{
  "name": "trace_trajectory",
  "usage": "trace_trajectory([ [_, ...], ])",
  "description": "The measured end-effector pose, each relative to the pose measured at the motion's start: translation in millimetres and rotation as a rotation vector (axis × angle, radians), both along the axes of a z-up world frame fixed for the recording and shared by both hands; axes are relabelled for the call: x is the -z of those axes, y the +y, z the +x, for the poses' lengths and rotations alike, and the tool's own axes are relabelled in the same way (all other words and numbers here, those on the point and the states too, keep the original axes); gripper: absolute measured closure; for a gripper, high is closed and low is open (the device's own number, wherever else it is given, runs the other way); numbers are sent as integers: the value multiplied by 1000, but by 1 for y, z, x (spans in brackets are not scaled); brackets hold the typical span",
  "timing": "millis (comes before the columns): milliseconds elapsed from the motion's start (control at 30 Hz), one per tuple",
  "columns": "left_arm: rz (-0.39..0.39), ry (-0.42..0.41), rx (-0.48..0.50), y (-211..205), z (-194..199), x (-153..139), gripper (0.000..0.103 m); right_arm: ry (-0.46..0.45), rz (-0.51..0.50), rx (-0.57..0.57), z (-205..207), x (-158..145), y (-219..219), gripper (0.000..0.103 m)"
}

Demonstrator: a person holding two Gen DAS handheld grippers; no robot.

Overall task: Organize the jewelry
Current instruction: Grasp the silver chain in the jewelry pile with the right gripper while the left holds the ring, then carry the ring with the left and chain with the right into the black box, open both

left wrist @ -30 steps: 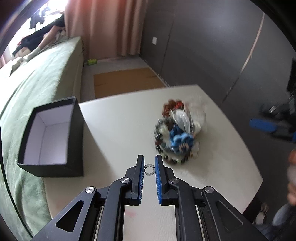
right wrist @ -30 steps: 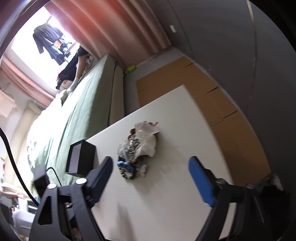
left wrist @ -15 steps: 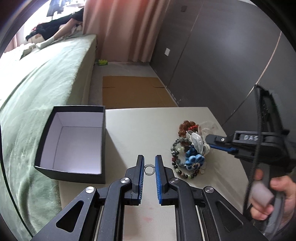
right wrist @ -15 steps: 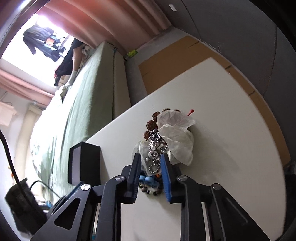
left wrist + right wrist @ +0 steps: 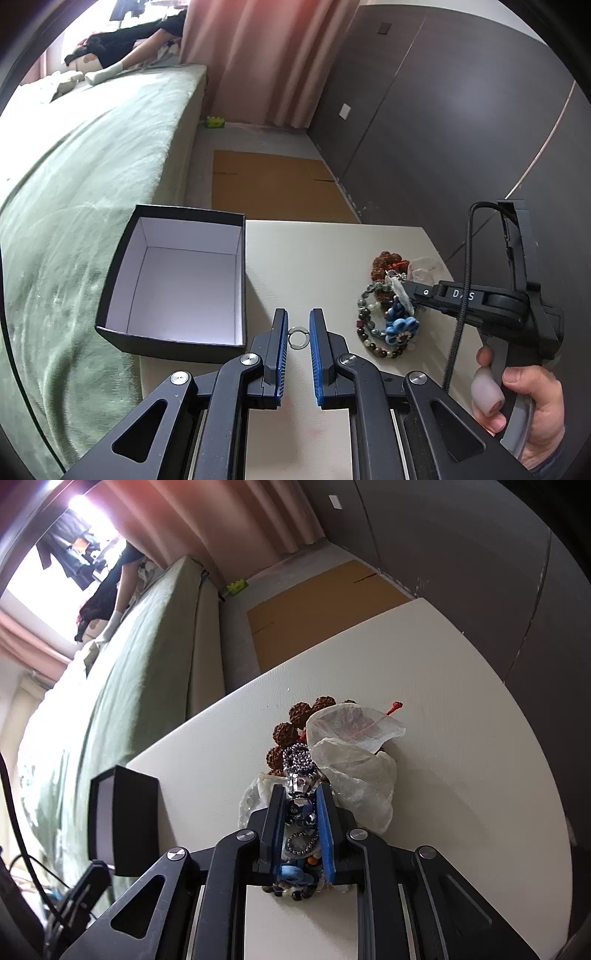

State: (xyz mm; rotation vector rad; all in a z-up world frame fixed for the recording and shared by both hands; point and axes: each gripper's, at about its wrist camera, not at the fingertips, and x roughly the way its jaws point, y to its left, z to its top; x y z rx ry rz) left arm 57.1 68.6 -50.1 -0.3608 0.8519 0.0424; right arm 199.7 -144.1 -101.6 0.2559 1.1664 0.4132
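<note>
My left gripper point(image 5: 298, 325) is shut on a small silver ring point(image 5: 297, 336), held above the white table just right of an open black box point(image 5: 177, 284) with a white inside. A pile of jewelry point(image 5: 388, 314) with bead bracelets, a blue flower piece and clear bags lies to the right. My right gripper point(image 5: 301, 801) is shut on a rhinestone chain piece point(image 5: 300, 775) in that pile, with brown beads point(image 5: 295, 727) and clear bags point(image 5: 354, 760) beyond it. The box also shows in the right wrist view point(image 5: 123, 819).
The white table point(image 5: 325, 251) stands beside a green bed point(image 5: 74, 166). Brown cardboard point(image 5: 273, 184) lies on the floor behind the table. A dark wall point(image 5: 443, 110) runs along the right. The right hand holds its gripper handle point(image 5: 517, 332).
My right gripper came down onto the pile and closed on the rhinestone chain piece. My left gripper, still holding the ring, swung left so the box is nearer.
</note>
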Motion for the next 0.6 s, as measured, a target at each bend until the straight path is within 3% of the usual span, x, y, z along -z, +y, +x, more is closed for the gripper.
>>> trace_trajectory([
  [167,4,-10,-8,2,1,-1,91,-3,12,-12,-2,-1,-6,86],
  [300,0,-35,-24,5,-1,-7,91,7,84,-12,-7,-6,-16,87],
  [600,-19,-73,-60,21,-6,-17,91,-135,182,-27,-34,-60,-25,87],
])
